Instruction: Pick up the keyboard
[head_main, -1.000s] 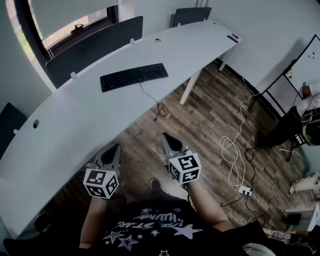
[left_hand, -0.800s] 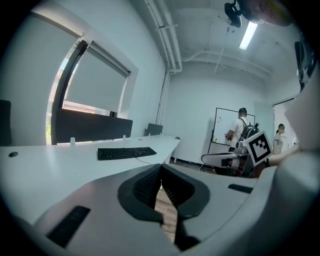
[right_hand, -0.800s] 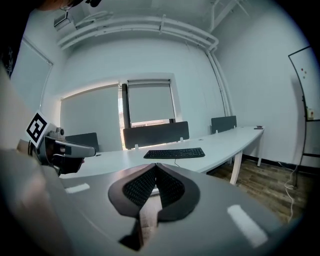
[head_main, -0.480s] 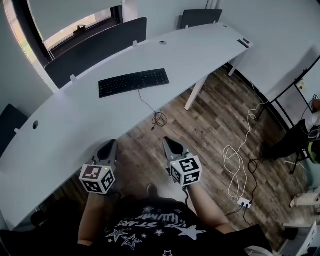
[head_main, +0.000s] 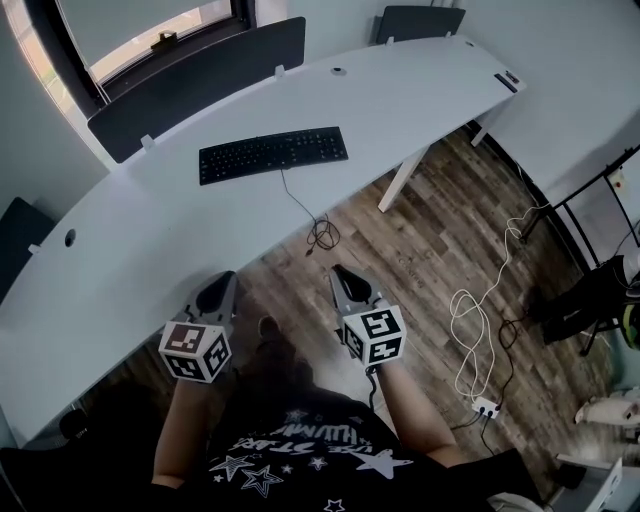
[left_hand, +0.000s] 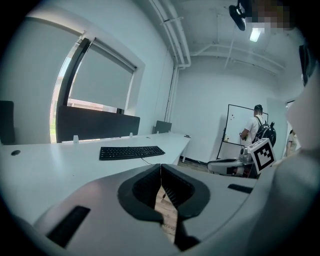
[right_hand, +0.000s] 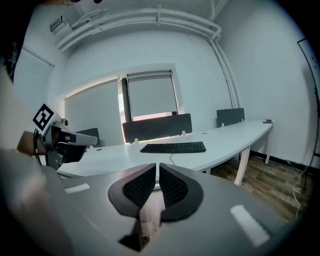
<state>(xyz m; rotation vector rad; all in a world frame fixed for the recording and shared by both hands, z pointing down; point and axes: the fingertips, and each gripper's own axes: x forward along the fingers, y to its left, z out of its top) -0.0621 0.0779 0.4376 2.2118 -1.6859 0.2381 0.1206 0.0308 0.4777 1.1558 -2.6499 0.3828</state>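
- While their jaws sit pressed together and empty, left gripper (head_main: 220, 282) and right gripper (head_main: 342, 272) hang short of desk (head_main: 130, 250).
- Keyboard (head_main: 273, 154) lies ahead of both, well apart.

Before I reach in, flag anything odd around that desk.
The cord from the keyboard runs off the front edge of the desk and dangles in a loose coil. A white cable sprawls across the floor at right. Nothing else stands out.
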